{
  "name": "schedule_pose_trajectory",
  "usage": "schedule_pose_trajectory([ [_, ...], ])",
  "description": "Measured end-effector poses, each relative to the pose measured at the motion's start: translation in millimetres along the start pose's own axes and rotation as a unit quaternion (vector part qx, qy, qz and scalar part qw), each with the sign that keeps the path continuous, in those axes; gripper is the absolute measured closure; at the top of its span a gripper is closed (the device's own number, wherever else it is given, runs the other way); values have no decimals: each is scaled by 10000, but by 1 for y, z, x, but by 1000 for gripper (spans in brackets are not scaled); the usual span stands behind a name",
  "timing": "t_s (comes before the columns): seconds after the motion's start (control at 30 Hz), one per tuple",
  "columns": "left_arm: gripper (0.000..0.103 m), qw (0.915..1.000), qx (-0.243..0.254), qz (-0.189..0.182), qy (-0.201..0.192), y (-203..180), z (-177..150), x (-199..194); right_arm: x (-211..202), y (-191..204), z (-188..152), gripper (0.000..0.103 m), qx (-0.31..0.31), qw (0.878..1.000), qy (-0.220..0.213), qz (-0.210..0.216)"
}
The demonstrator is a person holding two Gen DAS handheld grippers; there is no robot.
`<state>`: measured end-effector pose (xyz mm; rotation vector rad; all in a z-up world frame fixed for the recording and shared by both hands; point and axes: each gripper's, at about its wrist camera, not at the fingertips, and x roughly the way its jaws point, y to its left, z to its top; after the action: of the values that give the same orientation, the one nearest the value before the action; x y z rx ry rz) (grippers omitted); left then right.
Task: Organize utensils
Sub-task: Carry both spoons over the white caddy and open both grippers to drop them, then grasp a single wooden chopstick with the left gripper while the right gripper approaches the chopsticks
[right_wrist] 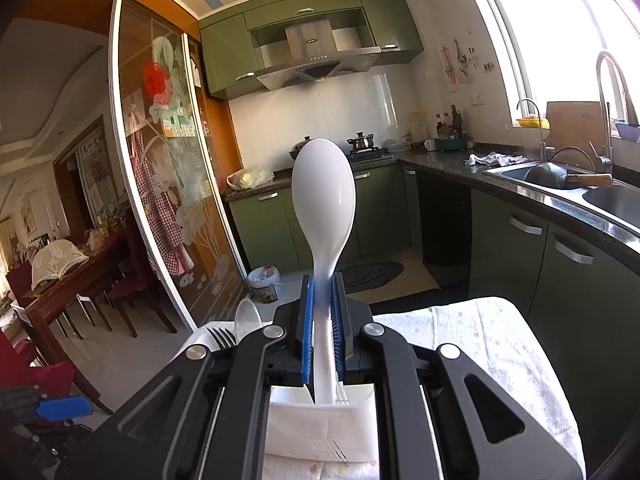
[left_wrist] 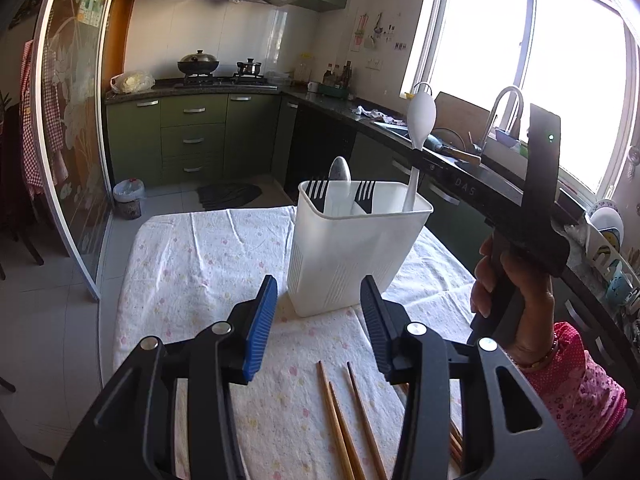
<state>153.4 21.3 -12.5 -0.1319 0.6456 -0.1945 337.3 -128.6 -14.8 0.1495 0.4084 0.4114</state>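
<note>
White plastic spoon (right_wrist: 323, 200): my right gripper (right_wrist: 322, 332) is clamped on its handle, bowl up, with the lower handle end inside the white utensil holder (right_wrist: 320, 428) directly beneath the pads. In the left wrist view I see that same spoon (left_wrist: 420, 120) standing at the holder's (left_wrist: 352, 256) 3 o'clock corner. A second, smaller spoon (left_wrist: 339, 184) and two black forks (left_wrist: 365, 196) stand in the holder toward 12 o'clock. My left gripper (left_wrist: 320, 320) is parted, nothing between its pads, positioned at 6 o'clock of the holder above the floral tablecloth (left_wrist: 208, 264). Wooden chopsticks (left_wrist: 344, 420) lie loose on the cloth at 6 o'clock, just below the left pads. The person's hand (left_wrist: 516, 300) grips the right tool's handle at 3 o'clock.
</note>
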Motion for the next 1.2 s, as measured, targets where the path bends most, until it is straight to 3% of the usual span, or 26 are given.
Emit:
schedule_pose_trajectory([
  [0.07, 62, 9998, -13, 10, 201, -2, -4, 6, 2, -1, -8, 92, -64, 9999, 91, 59],
  [0.13, 62, 9990, 11, 40, 451, -5, -5, 13, -3, -3, -13, 62, -104, 9999, 86, 68],
  [0.17, 62, 9982, 47, 63, 600, -7, -8, 16, -9, -5, -15, 58, -117, 9999, 67, 57],
  [0.3, 53, 9910, 298, 241, 1286, -14, -22, 31, -43, -9, -18, 58, -81, 9999, -79, 102],
  [0.4, 53, 9767, 509, 381, 2047, -21, -41, 47, -77, -11, -23, 64, -43, 9999, 55, 125],
  [0.53, 53, 9512, 558, 454, 2999, -23, -67, 73, -103, -12, -36, 73, -70, 9972, 736, 123],
  [0.67, 59, 9336, 522, 571, 3499, -22, -79, 93, -108, -15, -58, 83, -58, 9861, 1640, 241],
  [0.73, 66, 9271, 371, 635, 3674, -18, -80, 101, -112, -15, -68, 83, -52, 9817, 1883, 284],
  [0.97, 67, 9218, 233, 678, 3809, -14, -77, 107, -120, -24, -81, 83, 105, 9757, 2152, 392],
  [1.2, 68, 9148, 413, 745, 3947, -24, -79, 107, -119, -27, -81, 83, 152, 9718, 2313, 433],
])
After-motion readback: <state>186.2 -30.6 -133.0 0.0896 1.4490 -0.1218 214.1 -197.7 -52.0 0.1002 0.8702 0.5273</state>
